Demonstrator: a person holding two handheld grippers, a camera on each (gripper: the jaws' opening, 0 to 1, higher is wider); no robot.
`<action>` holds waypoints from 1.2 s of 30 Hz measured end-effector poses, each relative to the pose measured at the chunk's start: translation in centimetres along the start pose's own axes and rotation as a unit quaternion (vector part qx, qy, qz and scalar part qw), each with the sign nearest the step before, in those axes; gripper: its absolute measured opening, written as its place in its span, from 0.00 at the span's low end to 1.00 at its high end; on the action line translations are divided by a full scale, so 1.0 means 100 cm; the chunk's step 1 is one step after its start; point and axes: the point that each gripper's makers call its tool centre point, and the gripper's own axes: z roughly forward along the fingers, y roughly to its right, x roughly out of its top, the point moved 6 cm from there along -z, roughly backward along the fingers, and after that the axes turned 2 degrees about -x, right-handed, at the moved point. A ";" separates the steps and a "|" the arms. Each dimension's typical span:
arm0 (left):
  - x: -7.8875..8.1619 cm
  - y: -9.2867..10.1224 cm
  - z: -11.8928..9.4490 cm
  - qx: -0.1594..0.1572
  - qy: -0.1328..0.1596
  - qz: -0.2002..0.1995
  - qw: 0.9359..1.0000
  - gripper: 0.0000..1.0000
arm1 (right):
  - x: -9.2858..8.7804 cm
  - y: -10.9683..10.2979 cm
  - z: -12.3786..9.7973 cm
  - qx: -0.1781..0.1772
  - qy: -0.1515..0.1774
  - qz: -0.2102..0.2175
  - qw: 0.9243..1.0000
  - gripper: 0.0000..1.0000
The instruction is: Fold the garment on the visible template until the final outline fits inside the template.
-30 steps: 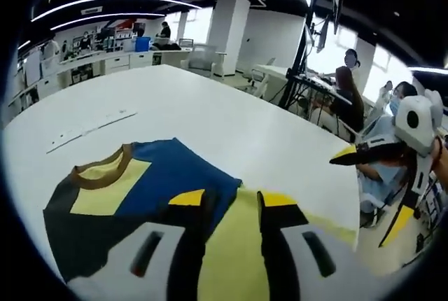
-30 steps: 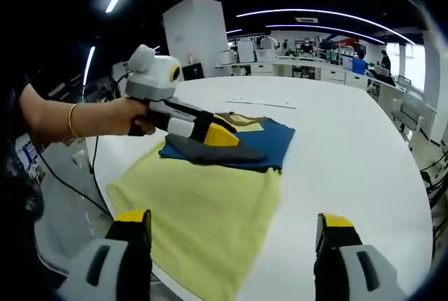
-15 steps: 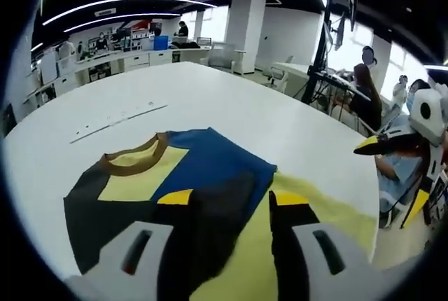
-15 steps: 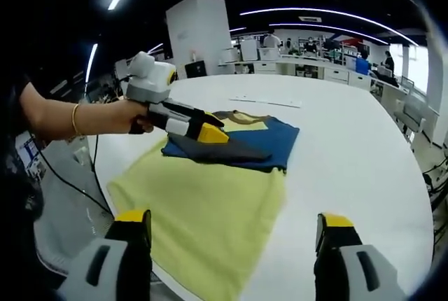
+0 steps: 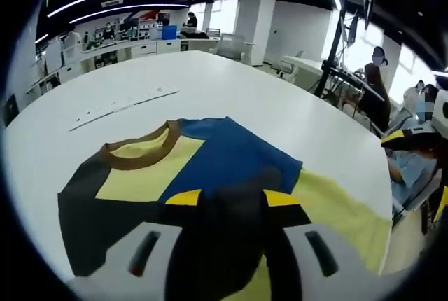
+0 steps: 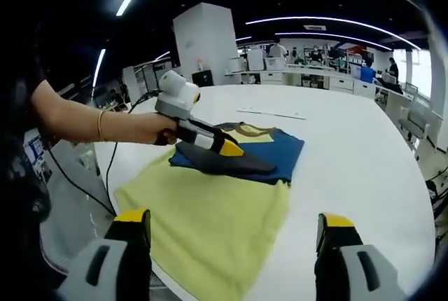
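One shirt (image 6: 224, 196) lay on the worktop (image 6: 364, 154); left gripper (image 6: 231, 150) now pinched its dark sleeve (image 5: 224, 224), right gripper (image 6: 231, 245) stayed wide open, empty.

Yellow, blue and dark garment (image 6: 210, 196) lies partly folded on the table.

left gripper view close over garment (image 5: 210, 168), right gripper view farther back, facing it

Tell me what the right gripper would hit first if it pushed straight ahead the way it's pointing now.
Most likely the yellow lower half of the garment, which lies on the white table right ahead of the open right gripper. Beyond it come the blue folded part and the left gripper. Depth is uncertain.
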 end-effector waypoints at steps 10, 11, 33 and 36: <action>-0.013 -0.001 0.017 -0.010 -0.025 -0.002 1.000 0.19 | -0.007 0.007 -0.001 -0.012 -0.004 0.012 1.000 1.00; -0.015 -0.001 0.018 -0.011 -0.028 -0.001 1.000 0.18 | -0.007 0.007 -0.001 -0.013 -0.004 0.014 1.000 1.00; -0.012 0.058 -0.010 -0.078 0.021 -0.002 0.997 0.01 | -0.009 0.004 0.000 -0.019 0.001 0.023 1.000 1.00; -0.018 0.070 -0.012 -0.097 0.016 0.001 0.995 0.01 | -0.010 0.004 -0.001 -0.020 0.000 0.023 1.000 0.99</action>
